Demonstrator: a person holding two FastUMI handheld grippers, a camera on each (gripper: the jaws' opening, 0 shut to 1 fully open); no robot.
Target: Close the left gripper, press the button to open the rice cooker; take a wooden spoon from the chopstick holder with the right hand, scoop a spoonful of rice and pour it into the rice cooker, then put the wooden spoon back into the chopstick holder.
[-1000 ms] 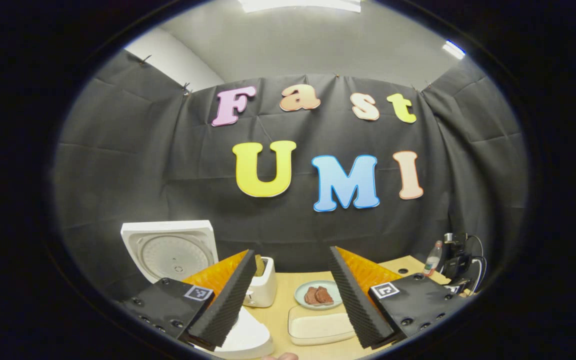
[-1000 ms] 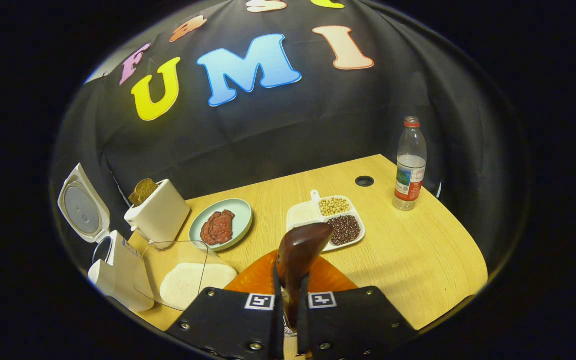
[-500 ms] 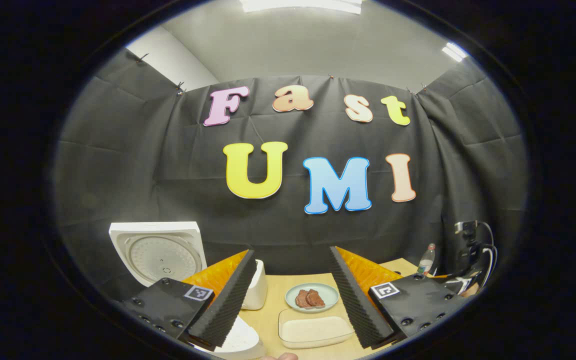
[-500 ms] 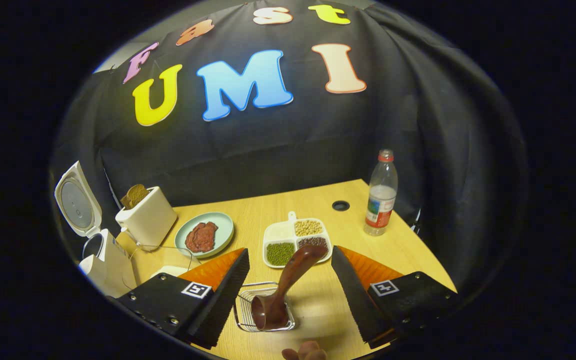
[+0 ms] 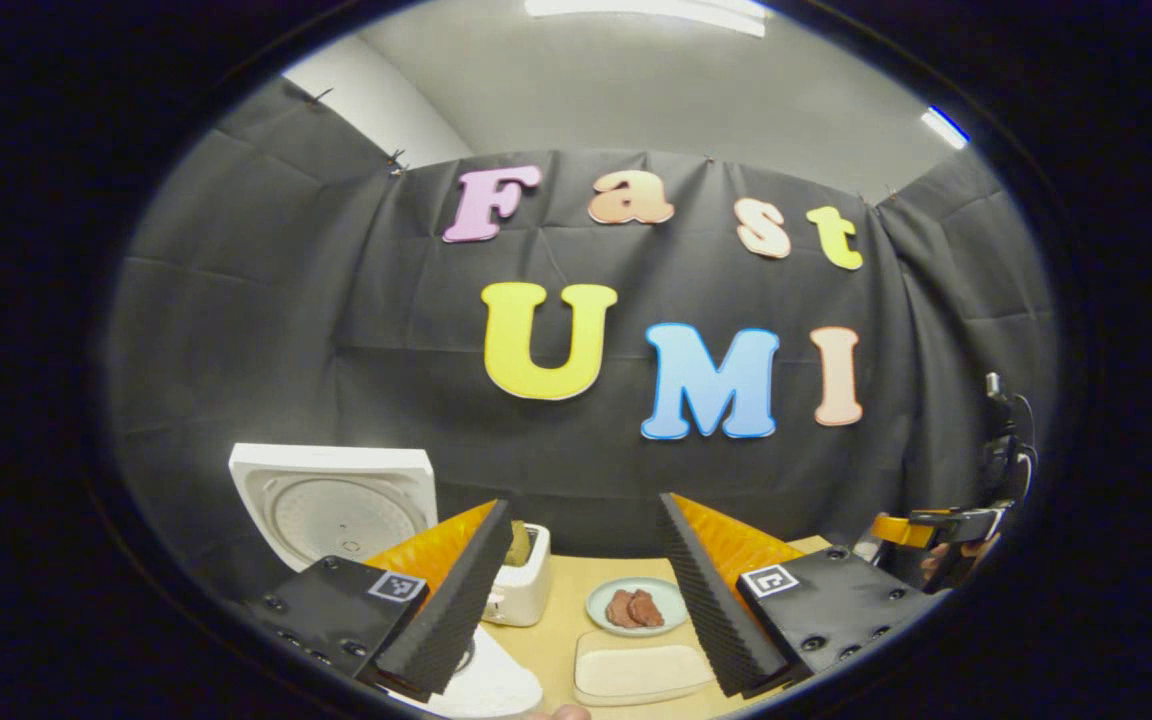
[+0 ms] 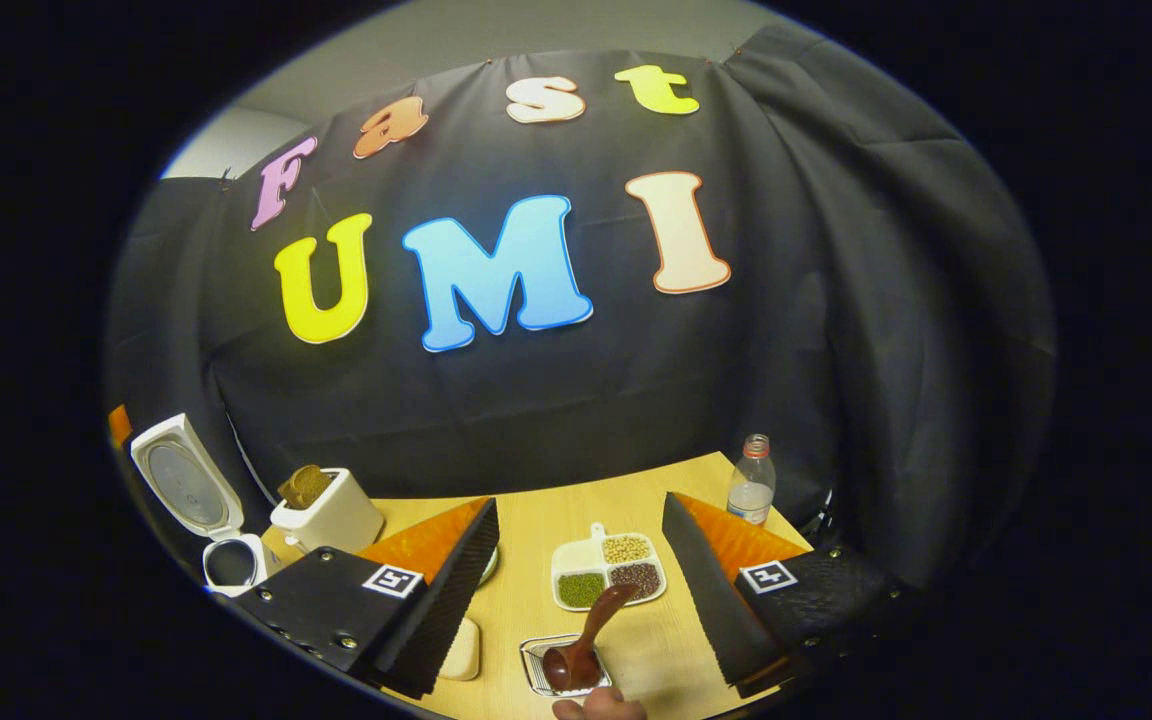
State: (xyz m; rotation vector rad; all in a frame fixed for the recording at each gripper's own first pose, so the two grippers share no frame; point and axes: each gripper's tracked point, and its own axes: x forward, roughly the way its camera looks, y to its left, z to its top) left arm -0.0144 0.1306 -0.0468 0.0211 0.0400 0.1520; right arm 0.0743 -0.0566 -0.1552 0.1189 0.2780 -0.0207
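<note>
In the right gripper view, the dark wooden spoon (image 6: 591, 640) stands bowl-down in the wire chopstick holder (image 6: 536, 672), handle leaning to the right. My right gripper (image 6: 580, 503) hangs open above and behind it, touching nothing. The white rice cooker (image 6: 221, 555) sits at the far left with its lid (image 6: 184, 485) raised and the pot showing. In the left gripper view, my left gripper (image 5: 584, 502) is open and empty. The cooker's raised lid (image 5: 331, 505) stands behind its left finger, with the cooker body (image 5: 486, 688) below. The container of rice (image 5: 641, 670) lies between the fingers.
A white toaster (image 6: 331, 515) with bread stands beside the cooker. A divided dish of beans (image 6: 608, 575) and a water bottle (image 6: 753, 490) sit farther back on the wooden table (image 6: 526, 520). A plate of meat (image 5: 636, 606) lies behind the rice container. A fingertip (image 6: 601, 708) shows at the bottom edge.
My right gripper opened, let go of the spoon in the holder, and drew back and upward. The left gripper's view shifted only slightly.
</note>
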